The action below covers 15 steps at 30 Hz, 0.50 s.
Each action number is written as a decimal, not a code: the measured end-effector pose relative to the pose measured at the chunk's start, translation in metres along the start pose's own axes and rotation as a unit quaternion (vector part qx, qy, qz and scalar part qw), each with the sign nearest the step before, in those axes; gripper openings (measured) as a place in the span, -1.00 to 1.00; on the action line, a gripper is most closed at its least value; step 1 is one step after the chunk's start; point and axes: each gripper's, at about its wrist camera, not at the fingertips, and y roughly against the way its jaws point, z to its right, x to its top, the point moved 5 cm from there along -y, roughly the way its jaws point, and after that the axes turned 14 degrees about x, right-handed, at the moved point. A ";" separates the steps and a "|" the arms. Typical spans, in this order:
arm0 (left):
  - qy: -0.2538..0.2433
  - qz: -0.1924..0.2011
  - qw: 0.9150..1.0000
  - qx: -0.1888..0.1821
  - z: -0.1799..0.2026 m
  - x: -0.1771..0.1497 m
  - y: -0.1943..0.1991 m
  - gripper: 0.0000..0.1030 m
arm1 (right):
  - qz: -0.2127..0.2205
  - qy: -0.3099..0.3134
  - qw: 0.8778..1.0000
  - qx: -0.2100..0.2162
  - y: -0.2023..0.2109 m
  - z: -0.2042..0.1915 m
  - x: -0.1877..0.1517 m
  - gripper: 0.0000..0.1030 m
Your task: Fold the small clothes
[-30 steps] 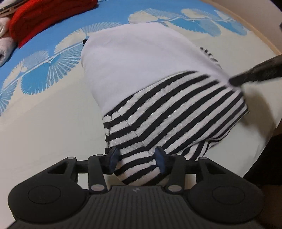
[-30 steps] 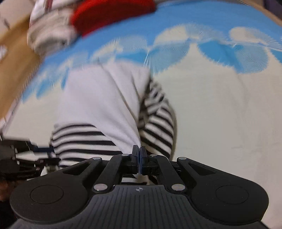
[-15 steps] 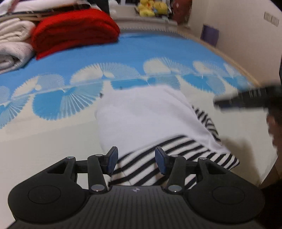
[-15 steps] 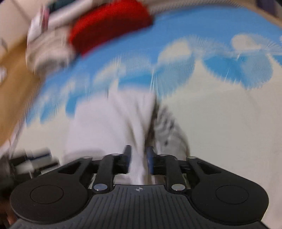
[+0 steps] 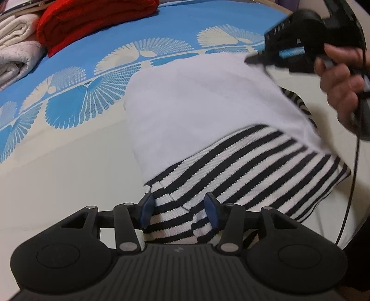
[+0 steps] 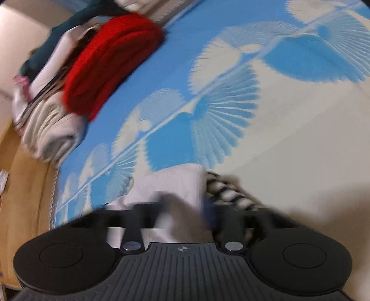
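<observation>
surroundings: red blanket (image 5: 92, 20) + cream towels (image 5: 16, 53) stacked at far edge of blue/cream bedspread (image 5: 57, 162), well apart from shirt.
shirt: striped/white shirt (image 5: 208, 129) mid-bedspread, long axis running away from left gripper (image 5: 179, 209), striped end nearest.
left gripper: jaws apart, straddling striped hem; contact unclear.
right gripper: (image 5: 252, 61) jaws have just been closing, now together; tip at shirt's far corner, grip on cloth unclear.
unclear: right wrist view blurred.

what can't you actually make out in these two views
- Right wrist view: motion blur smears the right gripper; its jaws cannot be read from this frame.
- Left wrist view: the left gripper body covers the near end of the striped garment.
- Left wrist view: the white part folded on top hides how the layers lie underneath.
- Both views: the frame edge cuts off the red folded cloth and the pale folded stack.
</observation>
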 end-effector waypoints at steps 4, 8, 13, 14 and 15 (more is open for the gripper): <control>-0.018 0.016 1.000 -0.005 0.009 0.002 0.003 0.04 | 0.068 -0.012 0.997 -0.045 0.014 0.011 0.017 -0.97; -0.026 0.013 1.000 0.001 0.010 0.001 0.001 0.05 | 0.014 0.015 0.991 -0.129 -0.010 0.030 0.002 -0.94; 0.019 0.008 0.999 -0.029 -0.007 0.002 0.002 0.06 | 0.047 0.072 0.970 -0.228 0.023 0.019 0.006 -0.84; 0.028 0.010 0.999 -0.034 -0.011 0.003 0.003 0.07 | 0.059 0.093 0.974 -0.198 0.033 0.005 0.006 -0.85; 0.036 0.012 0.999 -0.038 -0.015 0.005 0.003 0.07 | 0.058 0.124 0.977 -0.161 0.039 -0.012 0.003 -0.84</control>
